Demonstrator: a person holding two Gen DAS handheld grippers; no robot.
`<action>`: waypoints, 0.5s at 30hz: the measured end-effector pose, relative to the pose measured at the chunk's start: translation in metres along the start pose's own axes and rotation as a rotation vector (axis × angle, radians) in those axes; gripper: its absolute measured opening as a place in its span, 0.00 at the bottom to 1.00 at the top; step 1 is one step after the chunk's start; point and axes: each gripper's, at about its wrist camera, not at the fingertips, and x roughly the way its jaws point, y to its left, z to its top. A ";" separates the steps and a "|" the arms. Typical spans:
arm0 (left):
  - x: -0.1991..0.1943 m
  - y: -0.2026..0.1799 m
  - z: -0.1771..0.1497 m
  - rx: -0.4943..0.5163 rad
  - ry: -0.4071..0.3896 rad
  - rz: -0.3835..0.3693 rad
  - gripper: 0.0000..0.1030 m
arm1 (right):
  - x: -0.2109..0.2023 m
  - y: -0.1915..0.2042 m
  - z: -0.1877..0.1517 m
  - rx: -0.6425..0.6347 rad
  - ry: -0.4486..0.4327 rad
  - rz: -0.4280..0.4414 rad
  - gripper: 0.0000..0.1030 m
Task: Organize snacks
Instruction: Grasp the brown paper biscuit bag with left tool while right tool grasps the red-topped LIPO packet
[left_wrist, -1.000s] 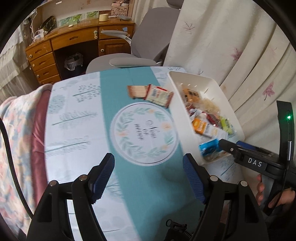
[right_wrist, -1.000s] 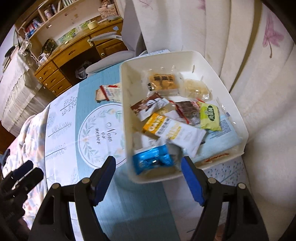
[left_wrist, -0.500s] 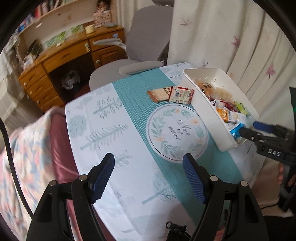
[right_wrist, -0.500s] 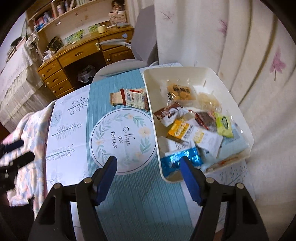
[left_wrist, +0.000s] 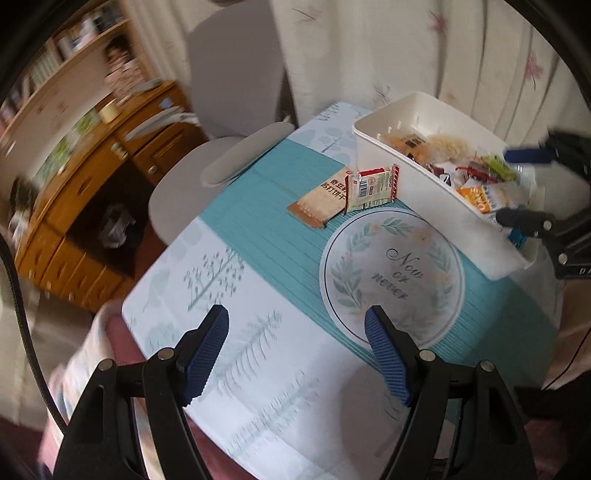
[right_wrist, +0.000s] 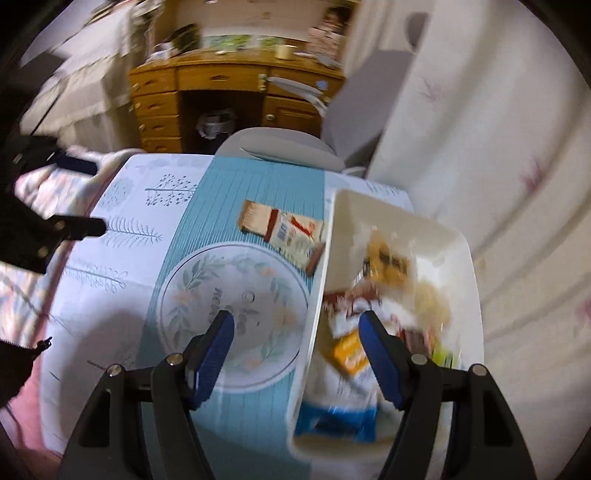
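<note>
Table (left_wrist: 258, 258): 2 packets (left_wrist: 347, 194) lie beside the bin (left_wrist: 436, 192). Both grippers (left_wrist: 295, 350) (right_wrist: 295, 350) open, empty; approach flat, probably overlapping packets singly.

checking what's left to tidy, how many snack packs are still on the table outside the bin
2: a brown pack and a white-and-red pack overlapping it, both left of the bin. Nothing appears hidden.

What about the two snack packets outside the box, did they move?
No. The two packets still lie beside the white box, just beyond the round wreath print.
</note>
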 end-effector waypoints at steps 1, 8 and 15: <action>0.008 0.001 0.006 0.019 0.002 -0.008 0.73 | 0.004 0.000 0.004 -0.030 -0.005 -0.007 0.69; 0.062 0.004 0.048 0.140 -0.013 -0.073 0.73 | 0.037 0.002 0.031 -0.231 -0.025 -0.040 0.69; 0.112 -0.001 0.082 0.290 0.017 -0.129 0.73 | 0.076 0.000 0.045 -0.341 -0.001 0.001 0.69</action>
